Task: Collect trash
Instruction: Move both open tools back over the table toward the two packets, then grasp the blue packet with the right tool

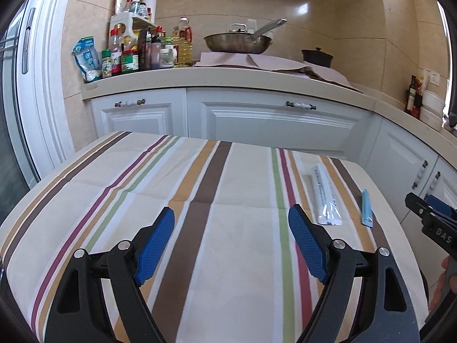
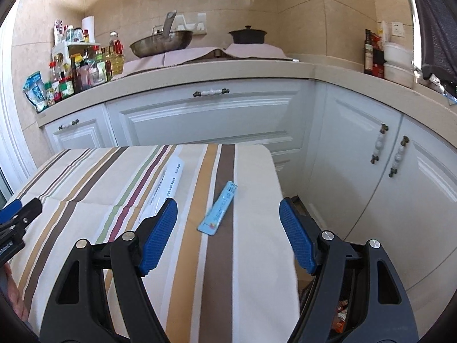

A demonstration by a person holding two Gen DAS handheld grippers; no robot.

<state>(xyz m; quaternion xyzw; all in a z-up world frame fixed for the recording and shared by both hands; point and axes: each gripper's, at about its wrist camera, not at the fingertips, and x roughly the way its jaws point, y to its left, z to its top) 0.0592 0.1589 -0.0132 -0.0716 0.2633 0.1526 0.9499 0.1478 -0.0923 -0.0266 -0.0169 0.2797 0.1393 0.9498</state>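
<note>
A long white wrapper (image 1: pixel 325 197) and a small light blue sachet (image 1: pixel 367 208) lie flat on the striped tablecloth (image 1: pixel 142 200), toward its right side. In the right wrist view the white wrapper (image 2: pixel 165 185) lies left of the blue sachet (image 2: pixel 220 208). My left gripper (image 1: pixel 231 223) is open and empty above the cloth, left of both pieces. My right gripper (image 2: pixel 228 214) is open and empty, hovering just short of the blue sachet, which lies between its blue fingers (image 2: pixel 160 234) in the view. The right gripper also shows at the edge of the left wrist view (image 1: pixel 431 217).
A bin with trash (image 2: pixel 340 314) sits on the floor past the table's right edge. White cabinets (image 2: pixel 211 117) and a counter with bottles (image 1: pixel 134 51), a pan (image 1: pixel 237 43) and a dark pot (image 2: pixel 248 35) stand behind the table.
</note>
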